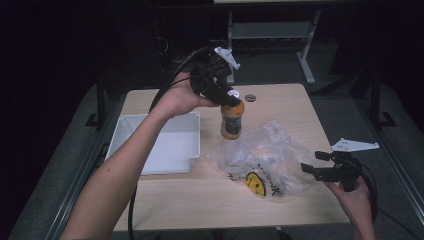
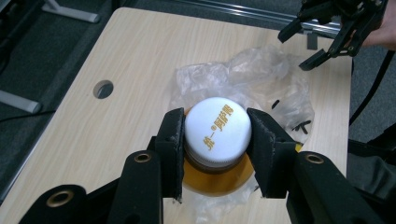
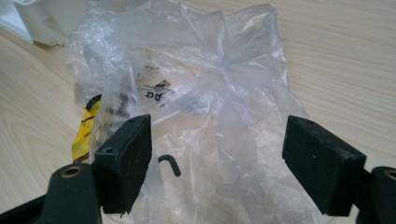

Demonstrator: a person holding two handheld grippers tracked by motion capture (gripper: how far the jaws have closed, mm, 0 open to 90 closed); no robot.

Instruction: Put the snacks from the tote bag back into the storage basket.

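Observation:
An orange bottle (image 1: 231,121) with a white cap (image 2: 217,129) hangs above the table, held by its cap. My left gripper (image 2: 215,144) is shut on that cap, one pad on each side, and shows in the high view as the left gripper (image 1: 226,97) pointing down. Under and beside the bottle lies a crumpled clear plastic bag (image 1: 265,159) with a yellow smiley print (image 1: 255,183). My right gripper (image 3: 217,163) is open, its jaws wide apart just short of the bag (image 3: 196,93), at the right gripper (image 1: 312,170) spot near the table's right edge.
A white tray (image 1: 165,145) sits at the table's left side. The wooden table (image 1: 210,200) has a round cable hole (image 1: 250,97) at the back. Dark floor and table legs lie beyond. Bare wood runs along the front edge.

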